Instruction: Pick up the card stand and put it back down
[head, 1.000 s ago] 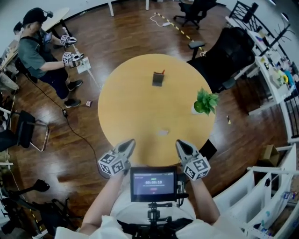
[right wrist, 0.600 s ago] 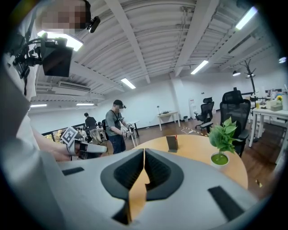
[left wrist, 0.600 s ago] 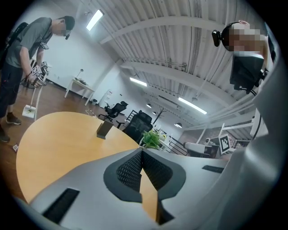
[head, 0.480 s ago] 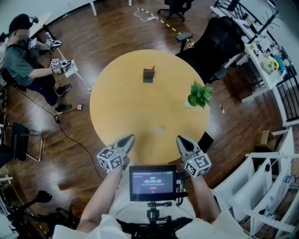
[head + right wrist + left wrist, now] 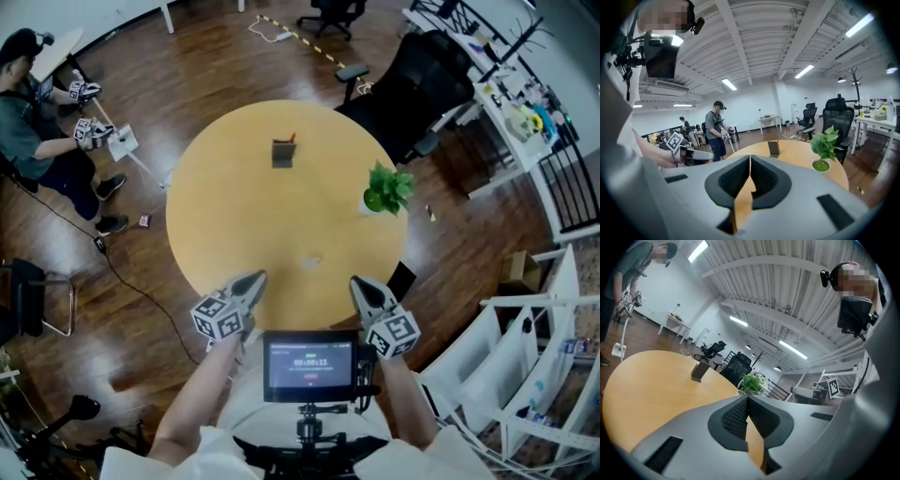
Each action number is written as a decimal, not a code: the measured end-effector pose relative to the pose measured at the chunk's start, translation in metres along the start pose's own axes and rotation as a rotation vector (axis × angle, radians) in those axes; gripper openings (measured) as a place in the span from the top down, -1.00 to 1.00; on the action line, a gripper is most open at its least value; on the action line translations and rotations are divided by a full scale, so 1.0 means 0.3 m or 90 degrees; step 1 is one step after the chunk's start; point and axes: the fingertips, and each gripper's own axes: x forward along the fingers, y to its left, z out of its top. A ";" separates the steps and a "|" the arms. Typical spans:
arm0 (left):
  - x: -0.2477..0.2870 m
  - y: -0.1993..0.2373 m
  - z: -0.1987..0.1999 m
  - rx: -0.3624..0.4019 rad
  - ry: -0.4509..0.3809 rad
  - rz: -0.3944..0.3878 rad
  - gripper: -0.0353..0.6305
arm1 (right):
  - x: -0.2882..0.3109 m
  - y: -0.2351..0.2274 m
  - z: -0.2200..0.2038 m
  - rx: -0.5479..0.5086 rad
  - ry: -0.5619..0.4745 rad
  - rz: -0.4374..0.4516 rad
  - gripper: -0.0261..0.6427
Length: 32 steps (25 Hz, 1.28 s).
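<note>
The card stand (image 5: 282, 152) is a small dark upright block with a red tip, standing on the far half of the round wooden table (image 5: 234, 225). It shows small in the left gripper view (image 5: 699, 371) and in the right gripper view (image 5: 774, 148). My left gripper (image 5: 253, 283) and right gripper (image 5: 361, 286) hover over the table's near edge, far from the stand. Both are shut with nothing between their jaws.
A potted green plant (image 5: 385, 190) stands near the table's right edge. A small pale mark (image 5: 310, 262) lies on the table close to me. Black office chairs (image 5: 427, 80) stand behind the table. A seated person (image 5: 33, 131) with grippers is at far left.
The head view has shifted, so the table, stand and plant sit slightly further left and up in frame. Both grippers stay shut at the near edge.
</note>
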 end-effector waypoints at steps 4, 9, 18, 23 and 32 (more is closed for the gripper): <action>0.000 0.017 -0.002 -0.007 0.003 -0.006 0.89 | 0.000 0.018 0.000 0.002 0.006 -0.002 0.89; 0.043 -0.005 -0.023 -0.013 0.016 -0.017 0.89 | -0.007 0.017 -0.003 0.008 0.014 0.001 0.89; 0.148 -0.046 -0.012 -0.015 0.009 0.017 0.89 | 0.009 -0.077 -0.027 0.021 0.025 0.053 0.89; 0.213 -0.083 -0.008 -0.025 0.002 0.054 0.89 | 0.043 -0.149 -0.024 0.011 0.046 0.094 0.89; 0.241 -0.079 -0.020 -0.038 0.014 0.132 0.89 | 0.178 -0.226 -0.094 -0.043 0.114 0.181 0.77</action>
